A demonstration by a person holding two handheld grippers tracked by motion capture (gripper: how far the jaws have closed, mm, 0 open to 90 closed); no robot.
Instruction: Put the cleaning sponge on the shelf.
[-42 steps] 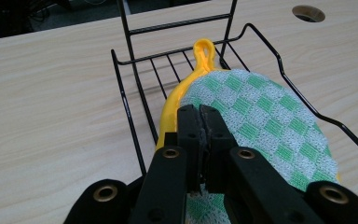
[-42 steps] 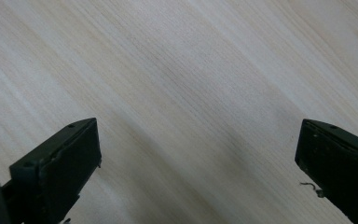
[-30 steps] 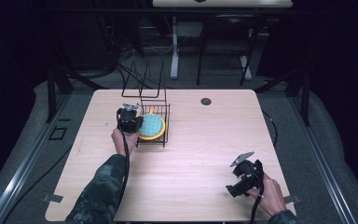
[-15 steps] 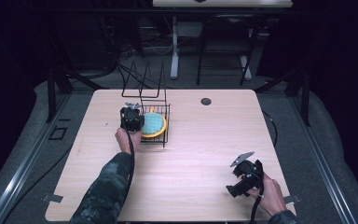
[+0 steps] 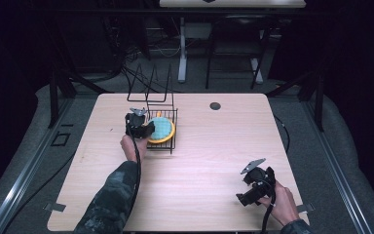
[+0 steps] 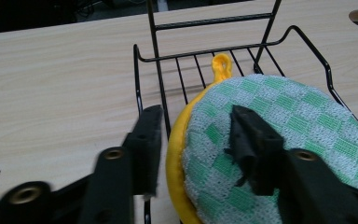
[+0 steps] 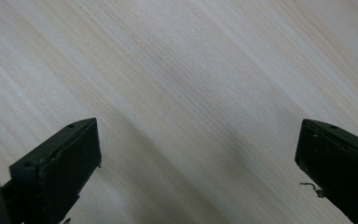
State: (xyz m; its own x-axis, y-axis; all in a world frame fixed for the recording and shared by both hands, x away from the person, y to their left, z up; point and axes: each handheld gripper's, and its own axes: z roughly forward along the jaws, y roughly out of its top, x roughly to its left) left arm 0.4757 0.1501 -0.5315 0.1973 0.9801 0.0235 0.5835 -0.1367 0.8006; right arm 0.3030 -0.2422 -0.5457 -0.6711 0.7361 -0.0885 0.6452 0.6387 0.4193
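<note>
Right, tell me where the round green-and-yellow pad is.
In the high view the pad lies in the black wire rack at the table's left-centre, with the left gripper at its left edge; its jaws have just been opening, astride the pad's rim.

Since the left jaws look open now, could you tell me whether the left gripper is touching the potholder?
Cannot tell. In the left gripper view, the left gripper straddles the potholder's yellow edge; one jaw overlaps the green top, but no contact or gap shows plainly.

Dim room, wooden table (image 5: 199, 190).
</note>
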